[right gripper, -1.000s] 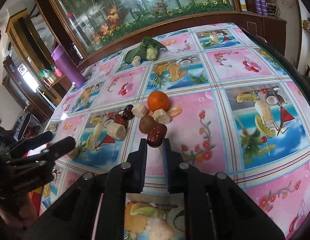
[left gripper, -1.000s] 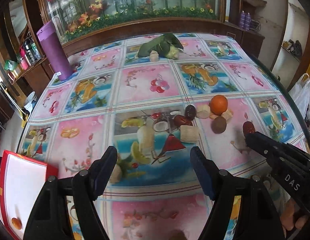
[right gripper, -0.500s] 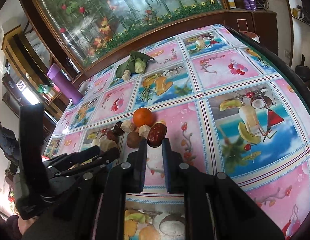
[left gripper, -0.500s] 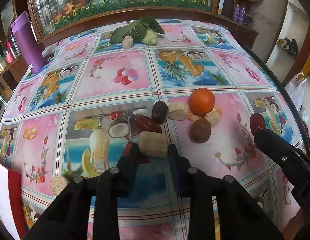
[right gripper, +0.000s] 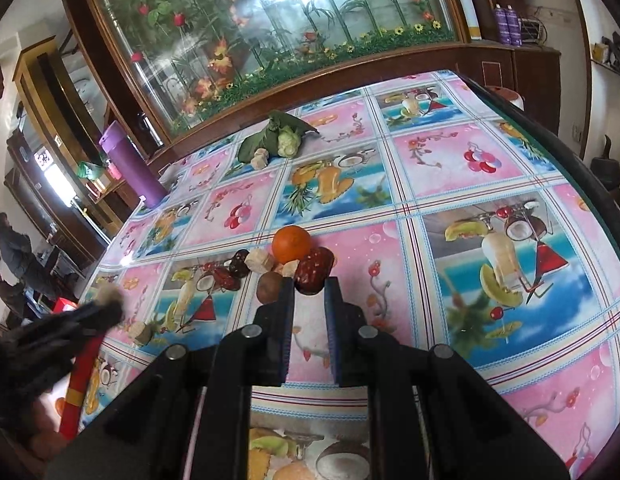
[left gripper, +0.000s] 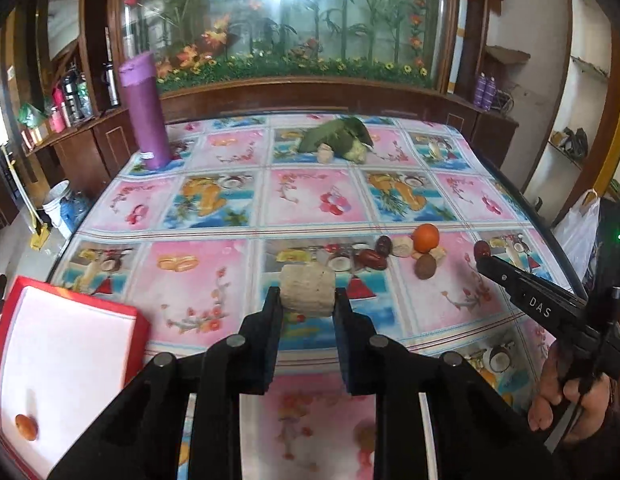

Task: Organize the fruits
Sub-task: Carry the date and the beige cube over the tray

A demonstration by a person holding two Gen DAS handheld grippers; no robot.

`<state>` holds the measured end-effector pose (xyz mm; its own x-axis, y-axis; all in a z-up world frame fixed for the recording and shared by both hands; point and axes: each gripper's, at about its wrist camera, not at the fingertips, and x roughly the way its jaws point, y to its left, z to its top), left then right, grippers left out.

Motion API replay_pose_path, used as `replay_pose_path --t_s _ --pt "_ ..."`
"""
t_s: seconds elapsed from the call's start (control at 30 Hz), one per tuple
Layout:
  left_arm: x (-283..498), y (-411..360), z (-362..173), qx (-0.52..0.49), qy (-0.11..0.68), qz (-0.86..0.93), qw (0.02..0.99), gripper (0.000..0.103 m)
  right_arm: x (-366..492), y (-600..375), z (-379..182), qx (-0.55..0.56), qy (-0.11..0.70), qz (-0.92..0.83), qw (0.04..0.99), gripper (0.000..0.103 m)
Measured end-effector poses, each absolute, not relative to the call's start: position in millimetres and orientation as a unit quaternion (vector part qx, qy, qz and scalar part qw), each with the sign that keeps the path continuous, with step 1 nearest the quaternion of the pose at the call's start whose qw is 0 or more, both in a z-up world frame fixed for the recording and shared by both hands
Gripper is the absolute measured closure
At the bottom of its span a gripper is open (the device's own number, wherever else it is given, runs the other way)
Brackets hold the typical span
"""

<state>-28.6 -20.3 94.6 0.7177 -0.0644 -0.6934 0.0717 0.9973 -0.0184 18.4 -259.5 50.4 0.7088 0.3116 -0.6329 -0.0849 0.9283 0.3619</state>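
Lifted since before – beige chunk (left gripper: 307, 290), long axis crosswise in left hand-held gripper (left gripper: 307, 300).

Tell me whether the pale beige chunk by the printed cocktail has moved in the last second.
Yes. The pale beige chunk left the fruit pile beside the orange; the left claw holds it, lifted leftward.

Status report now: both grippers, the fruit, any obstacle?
Left gripper shut on beige chunk, lifted off table. Right gripper shut on red date, by fruit pile with orange. Red tray at left, path looks open.
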Motion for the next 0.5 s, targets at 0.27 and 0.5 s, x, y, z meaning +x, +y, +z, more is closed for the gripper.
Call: replay_pose_path --t_s 0.27,0.5 --pt "-88 95 112 -0.015 0.346 0.069 0.936 0.079 6 -233 54 0.105 0.352 0.113 0.923 0.087" --pt "-109 166 100 -0.058 0.345 0.133 0.927 0.079 -28 -149 81 0.055 0.332 0.172 0.926 0.086"
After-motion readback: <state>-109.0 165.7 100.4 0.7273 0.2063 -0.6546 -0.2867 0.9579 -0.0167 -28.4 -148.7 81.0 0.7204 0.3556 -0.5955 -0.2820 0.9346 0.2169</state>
